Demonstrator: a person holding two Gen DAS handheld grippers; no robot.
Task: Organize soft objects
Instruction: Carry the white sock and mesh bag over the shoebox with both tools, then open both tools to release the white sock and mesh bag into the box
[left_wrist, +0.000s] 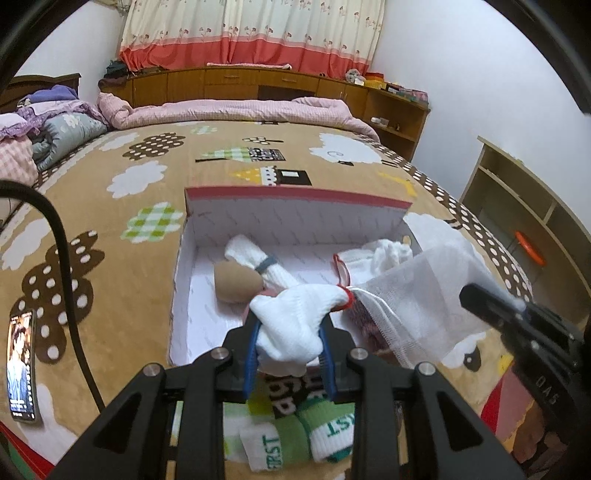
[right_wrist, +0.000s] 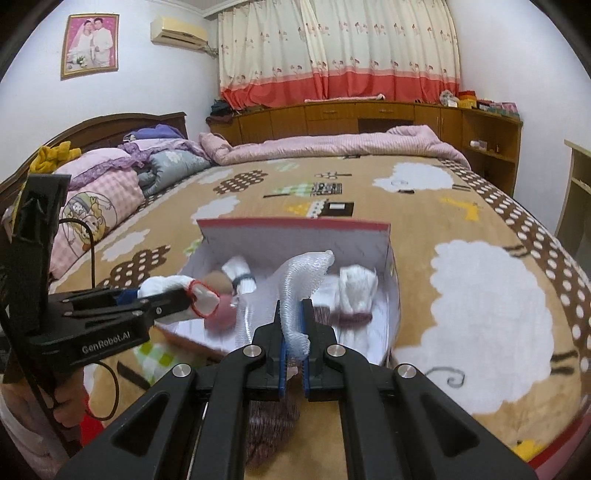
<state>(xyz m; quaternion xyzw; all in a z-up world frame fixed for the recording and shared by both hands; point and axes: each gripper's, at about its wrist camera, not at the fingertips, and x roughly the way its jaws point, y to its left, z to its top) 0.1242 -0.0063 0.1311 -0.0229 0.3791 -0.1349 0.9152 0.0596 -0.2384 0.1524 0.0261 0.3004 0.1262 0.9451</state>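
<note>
Left wrist view, from its left edge: I note a smartphone with a lit screen (left_wrist: 21, 363) lying flat on the tan plush bedspread with cloud and sheep patterns (left_wrist: 122, 206), and a black cable (left_wrist: 68, 266) curving over the spread beside it. Next comes the open white cardboard box with a red rim (left_wrist: 295, 194), resting on the spread. Inside it lie a rolled white sock bound with a dark band (left_wrist: 255, 264), a tan rounded soft piece (left_wrist: 238, 282) touching that roll, and crumpled white cloth (left_wrist: 388, 254) toward the right wall. My left gripper (left_wrist: 290, 343) has its blue-lined jaws pinched on a white knit glove with a red cuff edge (left_wrist: 295, 317), held over the box's near side. Below the jaws, a pair of green and white socks with lettering (left_wrist: 295, 435) lies on the spread. Rightward, a sheer white mesh bag (left_wrist: 424, 302) hangs over the box's right part.

Right wrist view, left to right: a hand (right_wrist: 59, 410) grips the left gripper's black handle; the glove shows at its tips. At centre, my right gripper (right_wrist: 293, 332) is pressed together on a bunched fold of the mesh bag, which rises above the jaws in front of the box. A dark mottled knit item (right_wrist: 273, 417) sits beneath the jaws; I cannot tell whether it is inside the bag.
</note>
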